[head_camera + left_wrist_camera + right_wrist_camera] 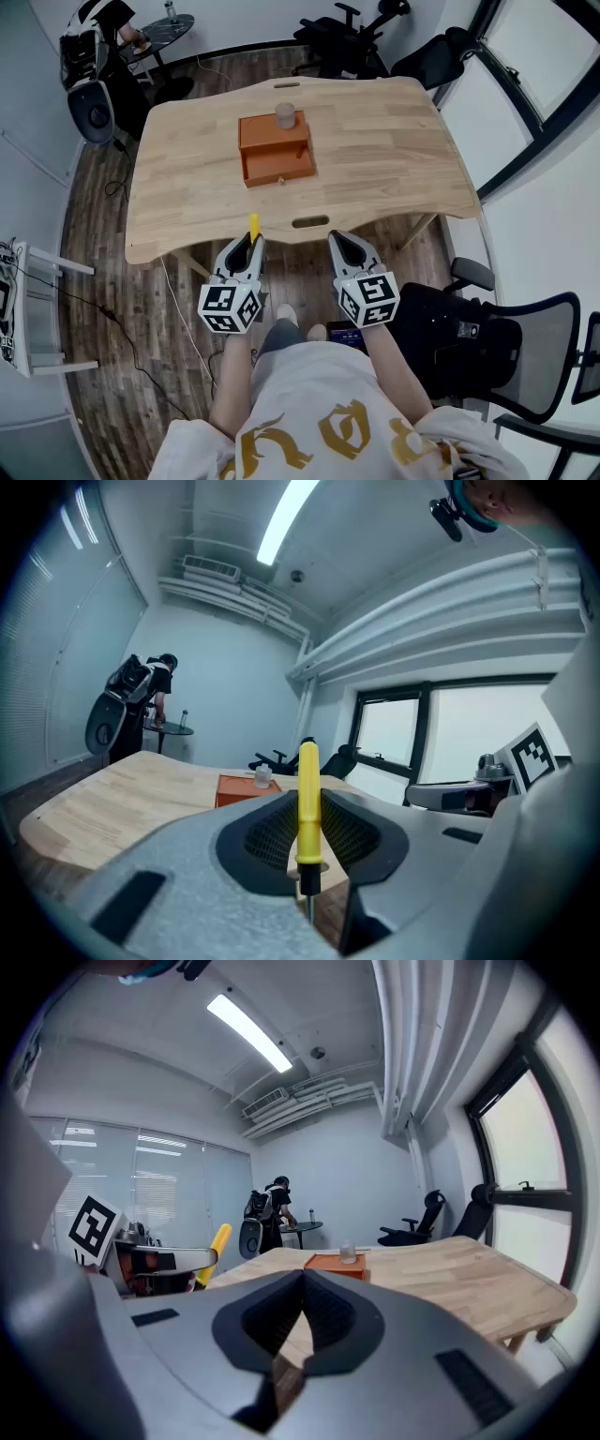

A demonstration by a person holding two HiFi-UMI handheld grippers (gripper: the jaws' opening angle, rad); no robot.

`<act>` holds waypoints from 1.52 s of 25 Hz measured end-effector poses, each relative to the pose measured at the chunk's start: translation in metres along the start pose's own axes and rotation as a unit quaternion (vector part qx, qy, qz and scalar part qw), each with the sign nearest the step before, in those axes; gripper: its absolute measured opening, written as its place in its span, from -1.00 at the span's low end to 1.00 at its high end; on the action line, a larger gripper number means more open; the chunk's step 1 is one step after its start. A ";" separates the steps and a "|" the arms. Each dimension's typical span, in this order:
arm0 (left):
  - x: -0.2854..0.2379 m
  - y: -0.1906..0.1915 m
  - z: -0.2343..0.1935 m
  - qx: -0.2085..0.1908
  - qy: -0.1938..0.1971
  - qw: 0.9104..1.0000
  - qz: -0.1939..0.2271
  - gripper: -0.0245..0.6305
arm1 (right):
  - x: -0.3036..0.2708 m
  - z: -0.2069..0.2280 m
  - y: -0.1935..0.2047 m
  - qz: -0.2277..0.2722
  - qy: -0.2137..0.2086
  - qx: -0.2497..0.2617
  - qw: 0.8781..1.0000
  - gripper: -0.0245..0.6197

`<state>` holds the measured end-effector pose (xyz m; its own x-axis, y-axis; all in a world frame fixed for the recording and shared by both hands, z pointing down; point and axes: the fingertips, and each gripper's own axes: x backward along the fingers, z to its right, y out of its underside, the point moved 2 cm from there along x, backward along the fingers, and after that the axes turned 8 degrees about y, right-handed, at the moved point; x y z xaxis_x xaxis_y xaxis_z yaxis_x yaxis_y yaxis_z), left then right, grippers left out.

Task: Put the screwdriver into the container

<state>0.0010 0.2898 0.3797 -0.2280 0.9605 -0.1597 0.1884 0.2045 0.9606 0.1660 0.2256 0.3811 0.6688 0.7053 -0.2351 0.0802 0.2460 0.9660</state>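
Note:
A yellow-handled screwdriver [307, 803] stands upright between the jaws of my left gripper [249, 242], which is shut on it; its yellow handle tip [253, 223] pokes out over the near table edge. The same handle [217, 1242] shows in the right gripper view. My right gripper [337, 240] hovers beside it at the table's front edge, shut with nothing in it. The orange container [276, 148], a box with a drawer front, sits on the far middle of the wooden table [394, 159]. A small clear bottle [285, 115] stands on top of it.
Office chairs [356, 33] stand beyond the table's far side and another chair [525, 337] at my right. A speaker [91, 111] and cables lie at the left on the wood floor. A person [157, 688] stands at a small round table far back.

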 end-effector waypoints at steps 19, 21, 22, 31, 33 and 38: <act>0.014 -0.001 -0.005 0.004 -0.014 1.000 0.001 -0.69 | -0.003 -0.013 0.005 -0.011 -0.043 -0.042 0.998 -0.89; 0.019 -0.001 -0.006 0.003 -0.019 1.000 -0.001 -0.69 | -0.005 -0.017 0.010 -0.023 -0.053 -0.056 0.997 -0.89; 0.022 -0.002 -0.007 0.002 -0.021 1.000 -0.002 -0.69 | -0.005 -0.019 0.012 -0.026 -0.055 -0.059 0.996 -0.89; 0.040 -0.002 -0.019 -0.006 -0.038 0.999 -0.012 -0.69 | -0.013 -0.031 0.021 -0.043 -0.067 -0.073 0.994 -0.89; 0.036 0.000 -0.022 -0.004 -0.037 0.999 -0.014 -0.69 | -0.020 -0.029 0.024 -0.049 -0.063 -0.074 0.994 -0.89; 0.008 0.000 -0.043 0.003 -0.033 0.999 -0.016 -0.69 | -0.053 -0.014 0.023 -0.053 -0.053 -0.077 0.994 -0.89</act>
<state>-0.0418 0.2891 0.3886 -0.1708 0.9638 -0.2048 0.1874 0.2359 0.9535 0.1219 0.2037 0.4140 0.7379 0.5972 -0.3143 0.0460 0.4202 0.9063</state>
